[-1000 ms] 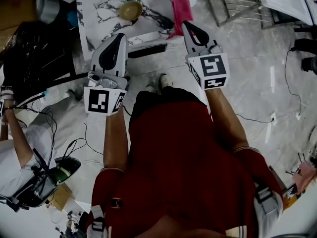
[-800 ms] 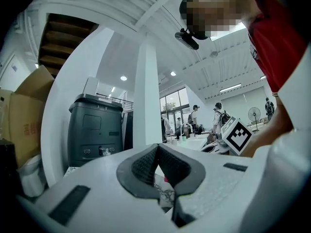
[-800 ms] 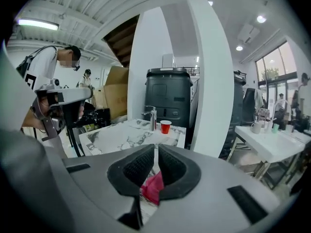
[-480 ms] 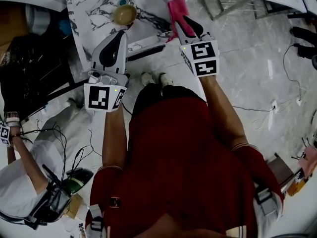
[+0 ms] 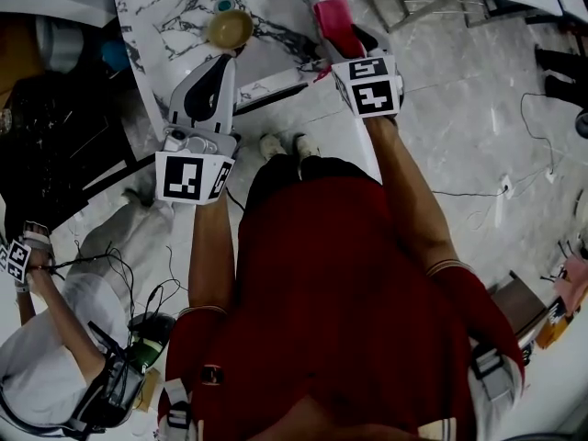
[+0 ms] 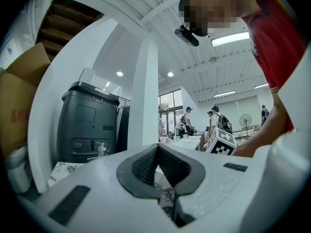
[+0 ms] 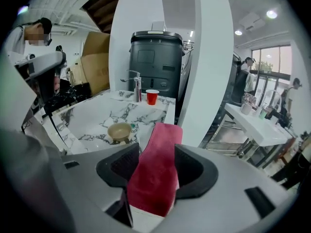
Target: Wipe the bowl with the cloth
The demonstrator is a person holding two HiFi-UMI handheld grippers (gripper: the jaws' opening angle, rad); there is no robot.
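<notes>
between the jaws of the right gripper (image 7: 155,165), the red cloth (image 7: 163,137) lies at the marble table's (image 7: 90,114) edge. for a sound pickup, reach deeper over the fold and close squarely on it. those jaws are opening wide and neither pad presses the cloth. the left gripper (image 6: 158,165) is closed on nothing. farther off, at eleven o'clock from the cloth, sits the tan bowl (image 7: 119,130).
</notes>
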